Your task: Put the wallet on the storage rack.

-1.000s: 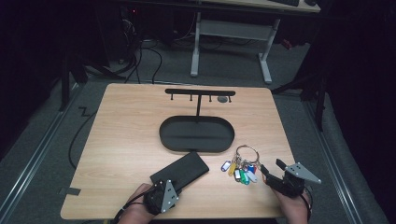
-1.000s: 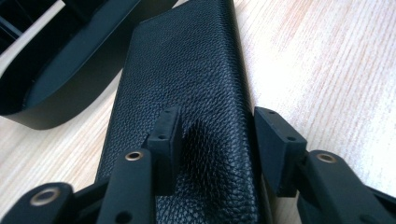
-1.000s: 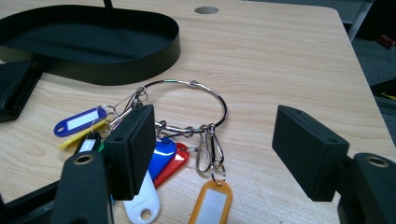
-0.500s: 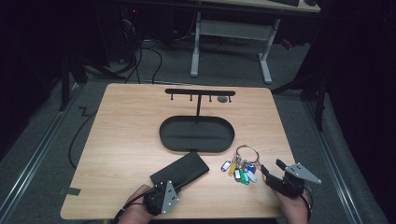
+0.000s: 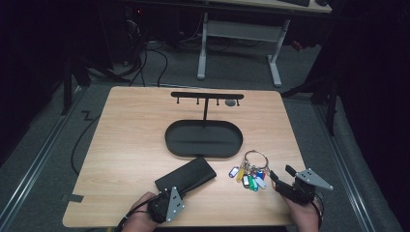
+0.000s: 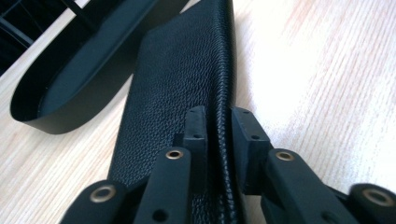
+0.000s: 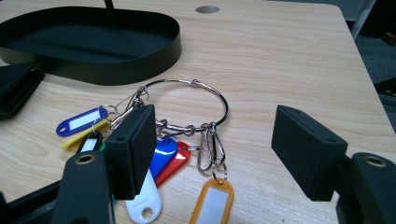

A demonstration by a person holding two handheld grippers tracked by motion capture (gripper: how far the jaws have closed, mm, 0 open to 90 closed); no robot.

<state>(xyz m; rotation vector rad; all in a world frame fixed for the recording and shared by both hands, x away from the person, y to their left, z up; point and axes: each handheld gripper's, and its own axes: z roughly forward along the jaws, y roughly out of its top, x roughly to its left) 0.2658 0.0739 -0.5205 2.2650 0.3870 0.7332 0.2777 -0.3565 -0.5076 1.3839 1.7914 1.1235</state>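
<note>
Left tool [image 5: 181, 191] just closing, clamped on leather wallet [image 6: 187, 79] edge near tray [image 5: 203, 139] for lifting; right tool [image 7: 215, 154] released over key ring [image 7: 191, 105].

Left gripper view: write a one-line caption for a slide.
The left gripper, jaws just closing, pinches the edge of a black leather wallet lying on the wooden table beside a black oval tray.

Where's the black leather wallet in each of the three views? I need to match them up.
High view: black leather wallet lies near the table's front edge, left of centre.
Left gripper view: it runs up the middle, its edge between the jaws of the left hand-held gripper.
Right gripper view: a corner at the left edge.
Shared landmark: the black oval tray.
</note>
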